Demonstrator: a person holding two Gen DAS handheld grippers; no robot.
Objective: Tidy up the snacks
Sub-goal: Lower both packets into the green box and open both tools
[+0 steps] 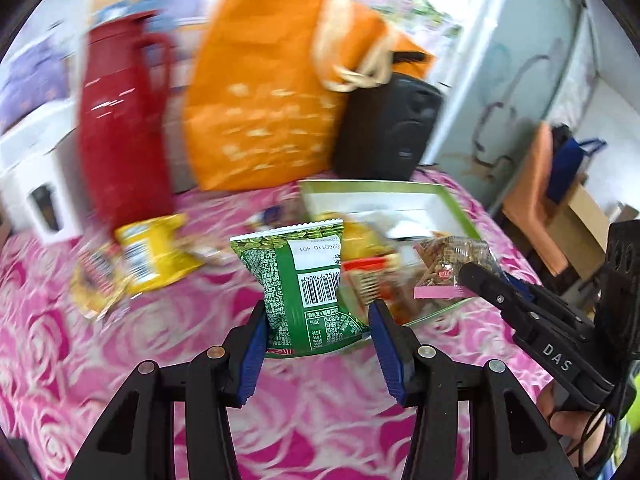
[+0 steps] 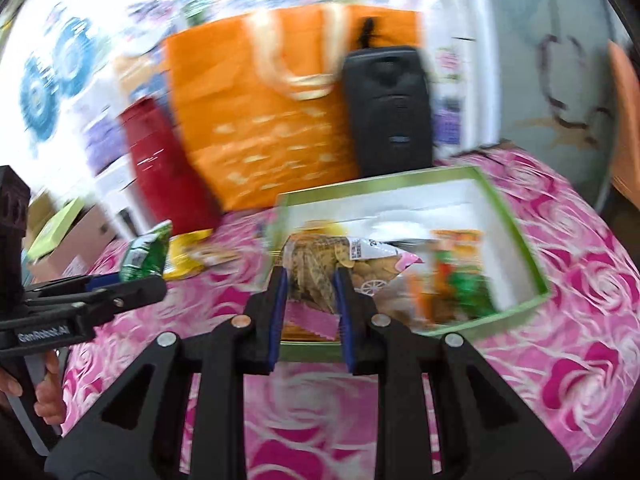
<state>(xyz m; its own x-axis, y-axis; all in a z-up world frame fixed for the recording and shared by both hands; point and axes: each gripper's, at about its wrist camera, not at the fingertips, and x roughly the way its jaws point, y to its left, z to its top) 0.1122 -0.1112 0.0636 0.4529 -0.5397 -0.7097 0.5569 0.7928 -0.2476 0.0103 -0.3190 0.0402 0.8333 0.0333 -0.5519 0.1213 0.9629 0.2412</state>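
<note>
My left gripper (image 1: 318, 312) is shut on a green snack packet (image 1: 300, 280) and holds it above the pink rose tablecloth. In the right wrist view that packet (image 2: 146, 254) shows at the left, in the left gripper (image 2: 154, 284). A clear packet of brown crackers with a pink edge (image 2: 344, 268) is clamped in my right gripper (image 2: 310, 280), over the near rim of the green-rimmed white box (image 2: 516, 220). The box (image 1: 436, 196) holds several orange and yellow packets. The right gripper (image 1: 472, 272) and its clear packet (image 1: 448, 268) appear at the right in the left wrist view.
A yellow snack bag (image 1: 148, 256) lies on the cloth to the left of the box. Behind stand a red thermos jug (image 1: 120, 120), an orange tote bag (image 1: 272, 92) and a black speaker (image 1: 388, 124). A white carton (image 1: 28, 184) sits far left. A hand (image 2: 48, 396) holds the left gripper.
</note>
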